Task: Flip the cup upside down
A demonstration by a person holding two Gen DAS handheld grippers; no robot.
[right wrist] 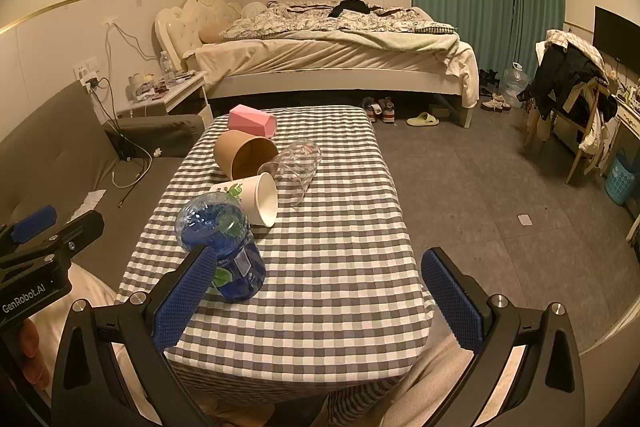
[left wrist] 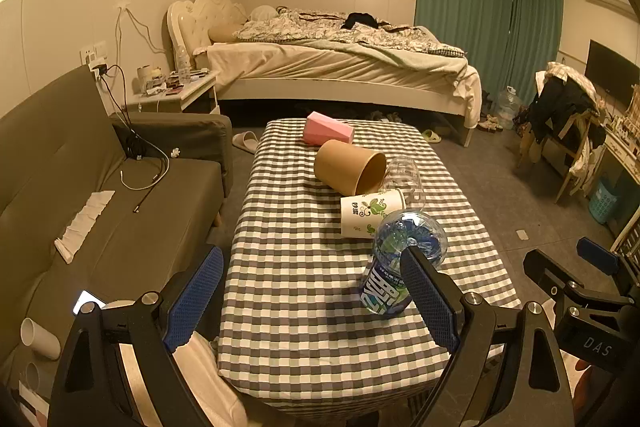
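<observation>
Several cups are on the checkered table (left wrist: 320, 339). A blue-labelled clear cup (left wrist: 394, 267) (right wrist: 224, 255) stands on end near the front. Behind it, lying on their sides, are a white paper cup with green print (left wrist: 368, 213) (right wrist: 260, 199), a clear plastic cup (left wrist: 404, 175) (right wrist: 298, 165), a brown paper cup (left wrist: 348, 167) (right wrist: 244, 155) and a pink cup (left wrist: 328, 133) (right wrist: 252, 121). My left gripper (left wrist: 314, 301) is open over the table's front left, its right finger just in front of the blue cup. My right gripper (right wrist: 319, 299) is open and empty, with the blue cup at its left finger.
A grey sofa (left wrist: 100, 195) with cables runs along the table's left side. A bed (left wrist: 340, 63) stands behind the table, with a cluttered nightstand (left wrist: 176, 91) beside it. To the right is tiled floor (right wrist: 480, 195), a chair piled with clothes (right wrist: 572, 91) and a blue basket (right wrist: 620, 179).
</observation>
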